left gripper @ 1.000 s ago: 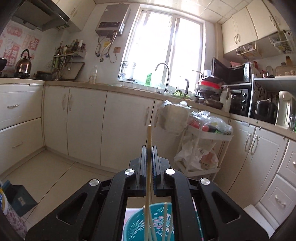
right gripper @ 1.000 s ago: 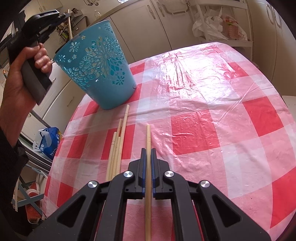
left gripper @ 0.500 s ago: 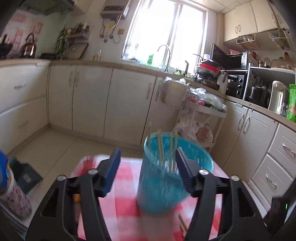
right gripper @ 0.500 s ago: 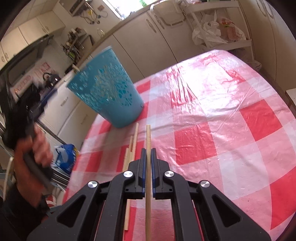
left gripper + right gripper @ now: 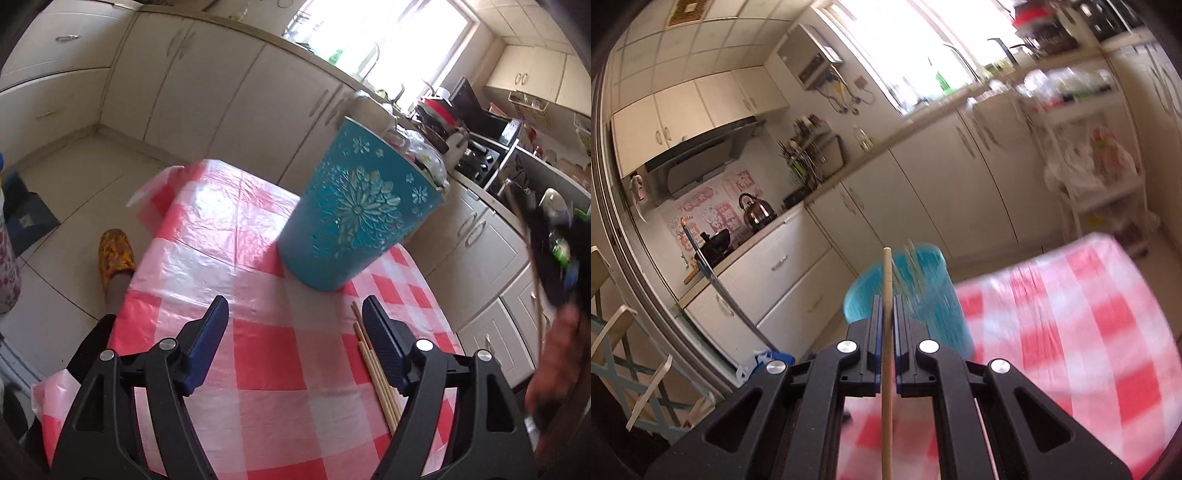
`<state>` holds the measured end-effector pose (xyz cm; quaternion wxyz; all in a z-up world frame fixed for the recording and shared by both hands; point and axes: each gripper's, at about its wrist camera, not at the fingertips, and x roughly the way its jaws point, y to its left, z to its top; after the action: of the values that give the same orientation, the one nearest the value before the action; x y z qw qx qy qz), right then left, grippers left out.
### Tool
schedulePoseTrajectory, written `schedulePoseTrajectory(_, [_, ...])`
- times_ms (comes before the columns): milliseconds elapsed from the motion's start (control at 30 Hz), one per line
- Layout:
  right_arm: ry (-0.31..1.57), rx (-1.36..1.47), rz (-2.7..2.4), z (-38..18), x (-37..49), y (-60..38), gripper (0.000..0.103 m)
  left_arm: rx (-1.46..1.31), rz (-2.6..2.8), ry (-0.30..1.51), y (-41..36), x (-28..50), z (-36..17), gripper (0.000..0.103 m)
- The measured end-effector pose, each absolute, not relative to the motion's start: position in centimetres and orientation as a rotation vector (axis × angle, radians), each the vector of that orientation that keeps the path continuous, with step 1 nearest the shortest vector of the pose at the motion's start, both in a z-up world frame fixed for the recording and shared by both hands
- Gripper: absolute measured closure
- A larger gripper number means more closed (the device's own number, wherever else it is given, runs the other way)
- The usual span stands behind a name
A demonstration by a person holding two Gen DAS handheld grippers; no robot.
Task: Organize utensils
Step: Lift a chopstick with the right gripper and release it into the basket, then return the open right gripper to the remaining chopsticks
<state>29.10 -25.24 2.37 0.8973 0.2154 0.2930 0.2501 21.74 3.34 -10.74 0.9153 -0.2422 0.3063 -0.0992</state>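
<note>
A: Chopsticks (image 5: 373, 363) down on the tabletop (image 5: 273, 350), a small bundle of them lying side by side on the red-and-white checked cover, just beside the inner face of the left tool's right-hand finger.

B: And the left tool (image 5: 295, 321) itself has its jaws spread wide apart, nothing between them, hovering over the cloth.

A: Straight ahead of it stands the teal bin (image 5: 360, 218), upright, with a pale flower pattern cut into its side. It stands beyond the loose sticks, a gap of cloth between them.

B: Over to the right tool (image 5: 885, 325): jaws together, clamped on a single chopstick (image 5: 886, 354) that runs up between the fingers and pokes out past the tips.

A: That stick's tip lines up with the bin's rim in the right wrist view. The bin (image 5: 916, 291) is heavily blurred there, but I think those pale streaks inside it are more chopsticks standing up.

B: Surroundings: cream kitchen cabinets (image 5: 207, 85) behind the tabletop, a bright window (image 5: 384, 33) above the sink, a kettle (image 5: 755, 212) on the counter.

A: Down left, a yellow patterned slipper (image 5: 114, 254) on the tiled floor next to the tabletop's edge. At far right, a blurred hand (image 5: 557, 362) holding the other tool.
</note>
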Motion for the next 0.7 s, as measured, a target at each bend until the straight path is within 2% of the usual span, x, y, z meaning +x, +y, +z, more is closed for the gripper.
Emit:
schedulePoseTrajectory(167, [0.545, 0.364, 0.442, 5.0, 37.3, -20.2, 0.097, -0.534, -0.220, 0.626, 3.7, 22.1, -10.6, 0.031])
schedulePoseTrajectory(333, [0.626, 0.297, 0.337, 2.7, 42.9, -17.0, 0.097, -0.556, -0.230, 0.623, 4.1, 22.5, -10.4, 0.030])
schedulePoseTrajectory(700, [0.739, 0.178, 0.346, 0.4, 41.6, -15.3, 0.097, -0.572, -0.236, 0.624, 4.2, 22.6, -10.6, 0.027])
